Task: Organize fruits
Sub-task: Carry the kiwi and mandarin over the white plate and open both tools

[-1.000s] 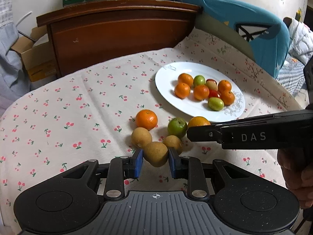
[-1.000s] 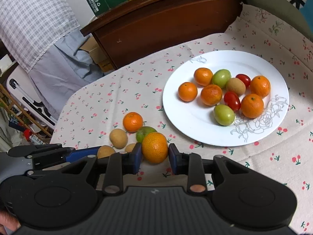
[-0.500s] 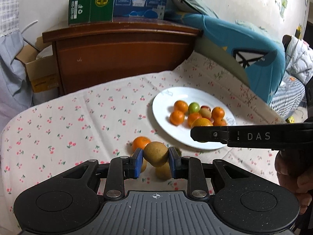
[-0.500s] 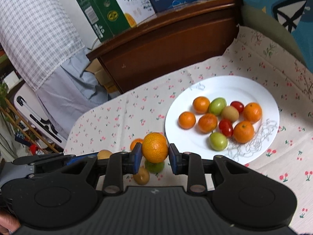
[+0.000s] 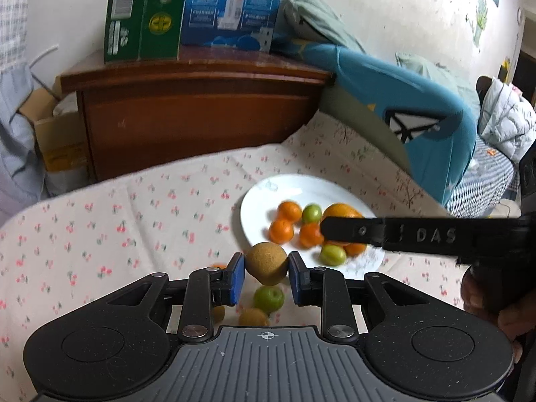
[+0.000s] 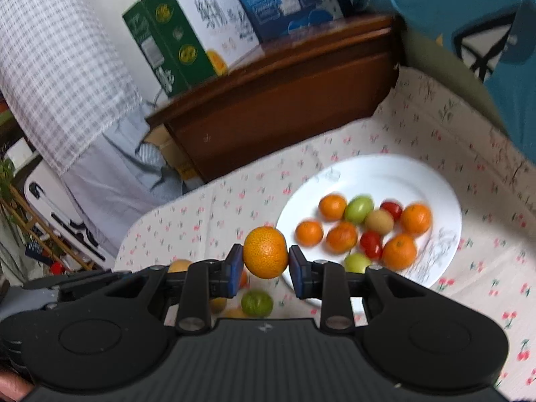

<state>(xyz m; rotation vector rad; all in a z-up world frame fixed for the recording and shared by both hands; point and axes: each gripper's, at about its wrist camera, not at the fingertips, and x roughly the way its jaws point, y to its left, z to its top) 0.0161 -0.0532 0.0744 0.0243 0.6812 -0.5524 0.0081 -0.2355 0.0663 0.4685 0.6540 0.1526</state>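
White plate [image 6: 445, 184] held mandarins, green fruits, cherry tomatoes. Left gripper [image 5: 266, 273] jaws clamped a round brown fruit [image 5: 267, 263]; right gripper [image 6: 264, 268] jaws clamped a mandarin [image 6: 265, 252].

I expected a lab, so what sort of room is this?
Most likely a lived-in bedroom at home, not a lab. A wooden headboard stands behind the cherry-print cloth, bedding is heaped beside it, and cartons sit on top. A plate of fruit lies on the cloth.
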